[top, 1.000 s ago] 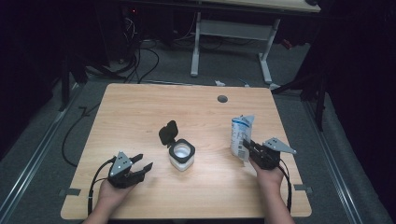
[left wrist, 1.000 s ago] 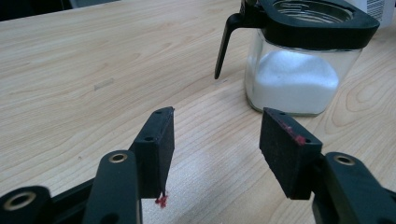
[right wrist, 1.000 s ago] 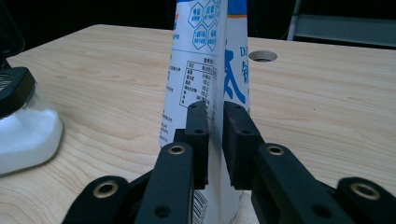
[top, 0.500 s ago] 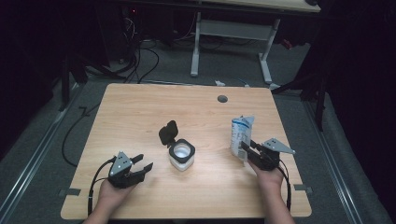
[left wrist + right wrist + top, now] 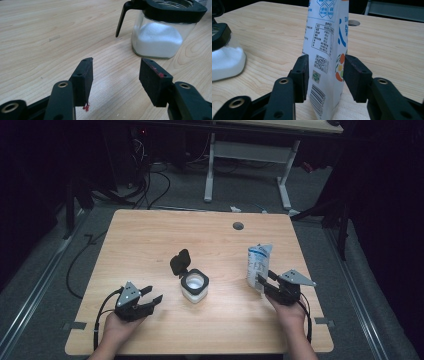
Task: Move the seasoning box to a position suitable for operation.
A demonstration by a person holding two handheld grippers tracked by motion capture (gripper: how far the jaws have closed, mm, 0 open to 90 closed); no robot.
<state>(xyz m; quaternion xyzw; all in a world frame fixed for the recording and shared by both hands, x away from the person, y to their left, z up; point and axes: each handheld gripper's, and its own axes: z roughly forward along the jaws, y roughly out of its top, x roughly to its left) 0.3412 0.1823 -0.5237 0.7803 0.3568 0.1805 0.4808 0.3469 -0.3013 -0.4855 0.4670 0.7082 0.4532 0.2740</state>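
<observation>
Your right hand-held gripper [image 5: 325,75] has just been opening around the standing pouch [image 5: 325,37]; left hand-held gripper [image 5: 115,77] waits open, empty. Next, back away near the worktop's [image 5: 150,235] right edge.

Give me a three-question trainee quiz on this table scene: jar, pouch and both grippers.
1. True or false: the lid of the jar is flipped open.
2. What stands between the jaws of the right gripper? A) white pouch B) jar C) nothing
3. Fill in: the left gripper has open jaws with ____ between them.

Key: 1 true. 2 A; the jaws have just been opening, pads now clear of the pouch. 3 nothing.
</observation>
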